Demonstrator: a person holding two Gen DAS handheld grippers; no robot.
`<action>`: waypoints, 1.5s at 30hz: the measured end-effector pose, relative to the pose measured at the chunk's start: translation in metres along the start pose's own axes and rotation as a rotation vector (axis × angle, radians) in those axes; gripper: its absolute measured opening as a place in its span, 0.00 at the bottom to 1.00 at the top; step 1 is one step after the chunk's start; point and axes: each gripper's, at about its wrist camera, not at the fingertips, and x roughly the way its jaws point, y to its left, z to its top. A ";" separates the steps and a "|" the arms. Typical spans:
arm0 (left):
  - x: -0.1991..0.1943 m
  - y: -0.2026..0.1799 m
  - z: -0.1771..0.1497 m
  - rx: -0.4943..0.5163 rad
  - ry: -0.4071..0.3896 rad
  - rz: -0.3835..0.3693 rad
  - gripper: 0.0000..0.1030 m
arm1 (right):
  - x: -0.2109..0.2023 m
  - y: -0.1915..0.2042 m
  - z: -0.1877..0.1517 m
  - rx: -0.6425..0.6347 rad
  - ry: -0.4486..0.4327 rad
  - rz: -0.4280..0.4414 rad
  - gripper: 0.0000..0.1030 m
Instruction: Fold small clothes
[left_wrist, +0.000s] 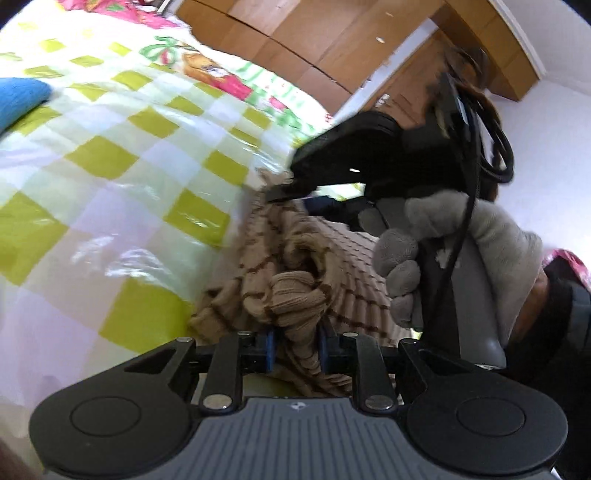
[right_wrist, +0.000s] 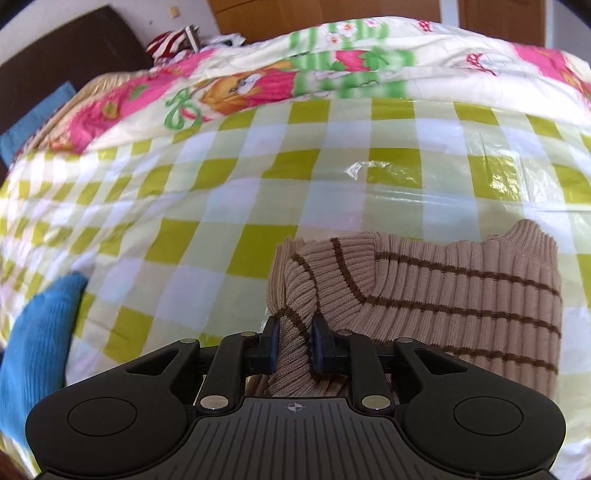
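A small tan ribbed sweater with brown stripes (left_wrist: 295, 258) lies bunched on a green-and-white checked plastic sheet (left_wrist: 110, 155) over a bed. My left gripper (left_wrist: 296, 343) is shut on a bunched fold of it. The right gripper (left_wrist: 291, 190), held by a grey-gloved hand (left_wrist: 461, 251), shows ahead in the left wrist view, pinching the sweater's far edge. In the right wrist view my right gripper (right_wrist: 294, 341) is shut on the sweater (right_wrist: 443, 295), which spreads to the right over the checked sheet (right_wrist: 221, 192).
A blue knitted garment (right_wrist: 33, 339) lies at the left of the sheet; it also shows in the left wrist view (left_wrist: 18, 98). A pink and green cartoon quilt (right_wrist: 295, 81) lies behind. Wooden wardrobe doors (left_wrist: 314, 40) stand past the bed.
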 end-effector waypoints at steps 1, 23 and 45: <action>-0.002 0.005 -0.001 -0.014 0.003 0.013 0.35 | 0.000 -0.003 0.000 0.018 -0.009 0.010 0.26; 0.044 -0.058 0.021 0.352 -0.084 0.219 0.41 | -0.080 -0.077 -0.047 -0.052 -0.192 0.015 0.41; 0.052 -0.024 0.006 0.243 -0.017 0.240 0.45 | 0.006 -0.036 -0.011 -0.161 -0.123 0.081 0.42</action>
